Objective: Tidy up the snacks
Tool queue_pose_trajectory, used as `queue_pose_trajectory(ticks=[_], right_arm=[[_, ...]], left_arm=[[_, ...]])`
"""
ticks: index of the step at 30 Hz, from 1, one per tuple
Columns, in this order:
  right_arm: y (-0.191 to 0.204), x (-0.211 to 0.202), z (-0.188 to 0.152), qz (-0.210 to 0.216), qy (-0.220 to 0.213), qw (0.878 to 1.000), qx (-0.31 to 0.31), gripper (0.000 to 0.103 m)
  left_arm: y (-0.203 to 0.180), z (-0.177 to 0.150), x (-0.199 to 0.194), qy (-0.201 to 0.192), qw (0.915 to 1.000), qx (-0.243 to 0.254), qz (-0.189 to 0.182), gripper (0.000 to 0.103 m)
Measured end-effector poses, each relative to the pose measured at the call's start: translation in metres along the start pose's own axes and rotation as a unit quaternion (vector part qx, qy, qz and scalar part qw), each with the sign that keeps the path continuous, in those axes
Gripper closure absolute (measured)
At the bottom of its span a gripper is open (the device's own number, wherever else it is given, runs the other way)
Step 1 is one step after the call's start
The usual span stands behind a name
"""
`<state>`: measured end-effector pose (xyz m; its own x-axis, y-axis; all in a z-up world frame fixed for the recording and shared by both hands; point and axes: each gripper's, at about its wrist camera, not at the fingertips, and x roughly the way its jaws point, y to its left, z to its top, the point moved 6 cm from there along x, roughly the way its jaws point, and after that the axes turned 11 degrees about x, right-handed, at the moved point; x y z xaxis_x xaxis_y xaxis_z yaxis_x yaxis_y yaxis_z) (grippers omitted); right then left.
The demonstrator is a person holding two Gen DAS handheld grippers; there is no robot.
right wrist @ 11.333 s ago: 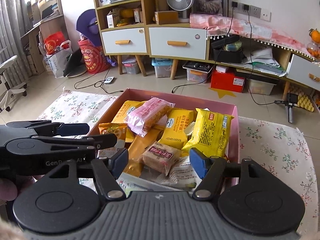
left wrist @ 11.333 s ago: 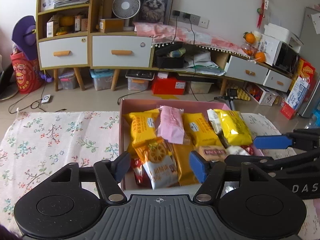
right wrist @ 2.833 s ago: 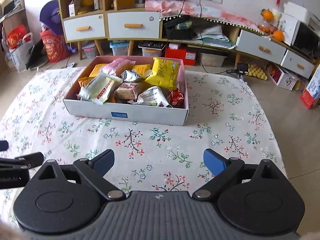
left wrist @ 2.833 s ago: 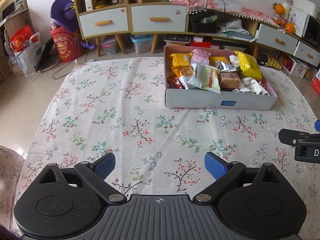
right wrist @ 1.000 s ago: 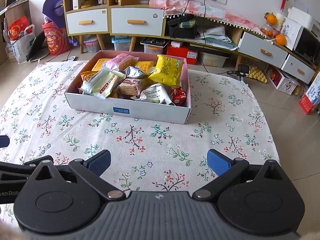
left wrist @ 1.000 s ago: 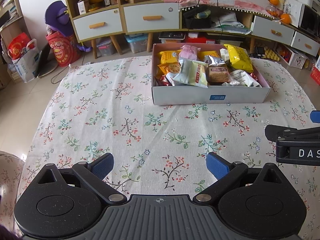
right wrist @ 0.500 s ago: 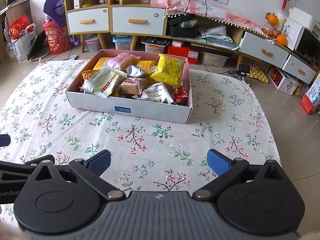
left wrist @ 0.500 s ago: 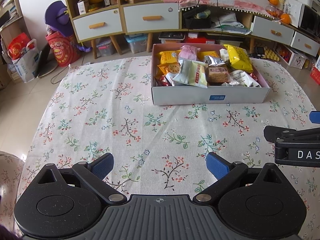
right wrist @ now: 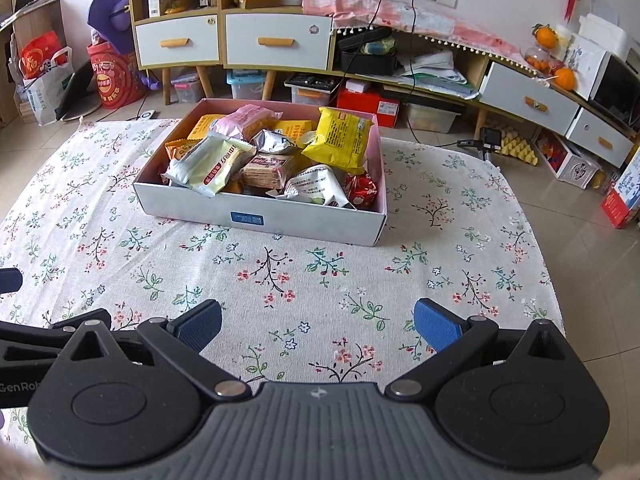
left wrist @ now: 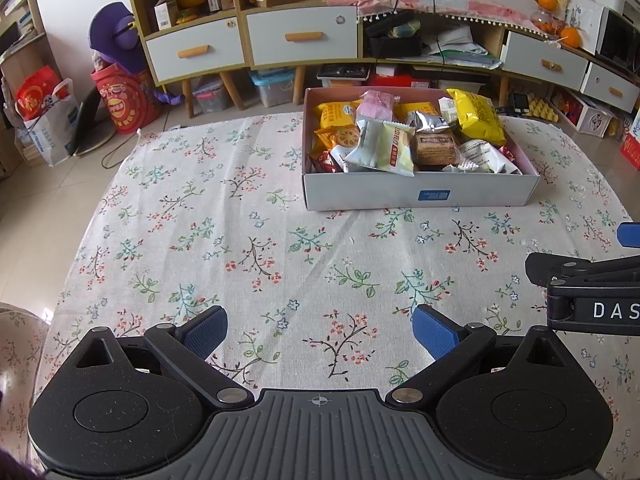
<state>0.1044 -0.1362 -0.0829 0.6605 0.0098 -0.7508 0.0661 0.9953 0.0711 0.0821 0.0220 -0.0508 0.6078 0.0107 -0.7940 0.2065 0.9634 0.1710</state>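
Observation:
A white cardboard box (left wrist: 420,196) with a pink inside stands at the far side of the floral tablecloth; it also shows in the right wrist view (right wrist: 260,218). It is full of snack packets: a yellow bag (left wrist: 474,116), a pink packet (left wrist: 378,105), a pale green bar (left wrist: 384,147), a brown biscuit pack (left wrist: 434,146). My left gripper (left wrist: 318,330) is open and empty, well back from the box near the table's front. My right gripper (right wrist: 318,328) is open and empty, also near the front edge.
The floral tablecloth (left wrist: 224,240) covers the table. The right gripper's body (left wrist: 588,292) juts in at the right of the left wrist view. Shelves and drawers (right wrist: 276,42) line the far wall; bags (right wrist: 44,76) and bins stand on the floor.
Both grippers pulled back from over the box to the table's front and opened wider. In the last second almost nothing moved.

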Motion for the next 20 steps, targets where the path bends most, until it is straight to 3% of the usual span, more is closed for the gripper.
queue_pose_trajectory(ticks=[20], right_arm=[[0.0,-0.0003,0.0004,0.0,0.0,1.0,0.0,0.0]], left_arm=[[-0.0006,0.0,0.0004,0.0,1.0,0.0,-0.002,0.003]])
